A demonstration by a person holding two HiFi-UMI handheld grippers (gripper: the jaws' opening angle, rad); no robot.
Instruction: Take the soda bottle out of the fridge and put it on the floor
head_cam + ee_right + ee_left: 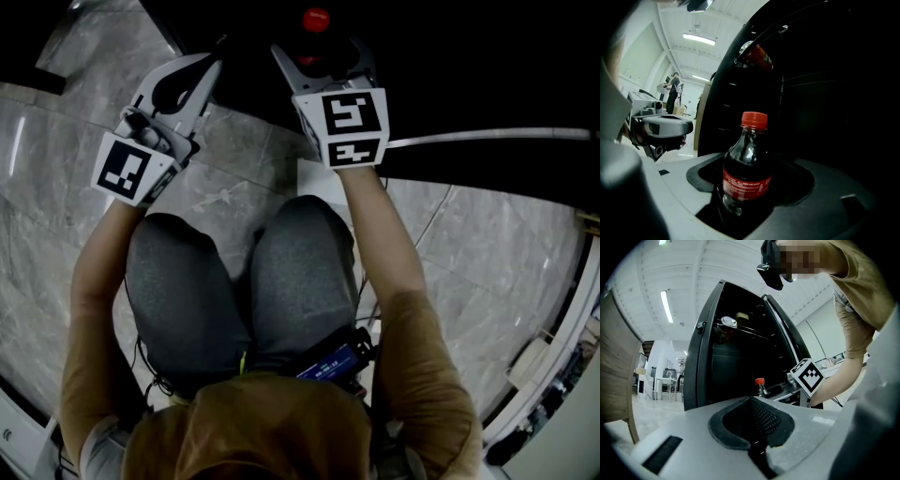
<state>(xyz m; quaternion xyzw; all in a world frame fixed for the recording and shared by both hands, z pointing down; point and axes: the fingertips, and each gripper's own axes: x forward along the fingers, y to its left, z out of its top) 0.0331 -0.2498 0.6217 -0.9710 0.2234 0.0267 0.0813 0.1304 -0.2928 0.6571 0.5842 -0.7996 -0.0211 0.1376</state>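
Observation:
The soda bottle (745,183) is dark cola with a red label and a red cap (315,19). It stands upright between the jaws of my right gripper (752,161), which is shut on its lower body at the mouth of the black fridge (731,362). In the head view the right gripper (319,52) reaches into the dark fridge opening. My left gripper (208,75) hovers just to its left, holding nothing, its jaws together. The left gripper view looks past its own jaws (751,404) at the bottle (761,387) and the right gripper's marker cube (807,376).
The fridge door stands open, its pale edge (487,136) running right. A can (757,55) lies on an upper wire shelf inside. Grey marble floor (56,216) surrounds the person's knees (244,272). Cables and equipment sit at the lower right (553,375).

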